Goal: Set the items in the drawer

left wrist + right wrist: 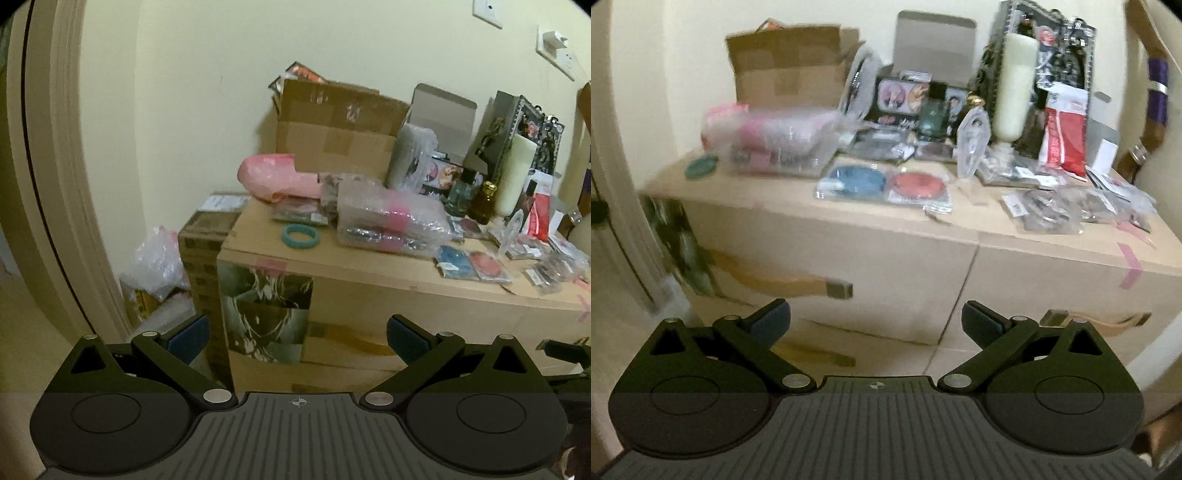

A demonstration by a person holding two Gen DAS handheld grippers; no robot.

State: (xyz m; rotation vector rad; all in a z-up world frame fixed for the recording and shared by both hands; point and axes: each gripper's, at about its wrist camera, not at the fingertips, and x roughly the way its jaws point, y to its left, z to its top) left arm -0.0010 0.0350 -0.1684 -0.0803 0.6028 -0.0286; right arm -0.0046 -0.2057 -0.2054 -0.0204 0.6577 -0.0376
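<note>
Both grippers, left gripper [297, 334] and right gripper [874, 319], hold fingers apart and empty, short of the cardboard box [886, 258]; packaged items [886, 186] lie atop it, ahead and above, nearer the right; no drawer in view.

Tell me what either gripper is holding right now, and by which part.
Nothing. The left gripper and right gripper are both open and empty.
</note>
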